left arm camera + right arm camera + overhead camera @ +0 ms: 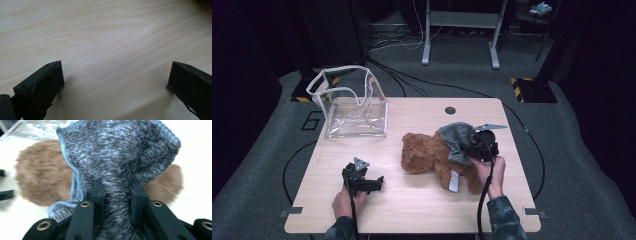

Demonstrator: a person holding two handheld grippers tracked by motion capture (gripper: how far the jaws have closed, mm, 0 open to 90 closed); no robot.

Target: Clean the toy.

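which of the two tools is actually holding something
The right tool, by the brown teddy: its jaws pinch a bunched grey cloth. The left tool rests open over bare table, nothing between its jaws.

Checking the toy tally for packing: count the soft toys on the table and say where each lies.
1. The brown teddy bear lies on the table, right of centre, partly under the grey cloth pinched by the right gripper. Nothing else looks like a toy.
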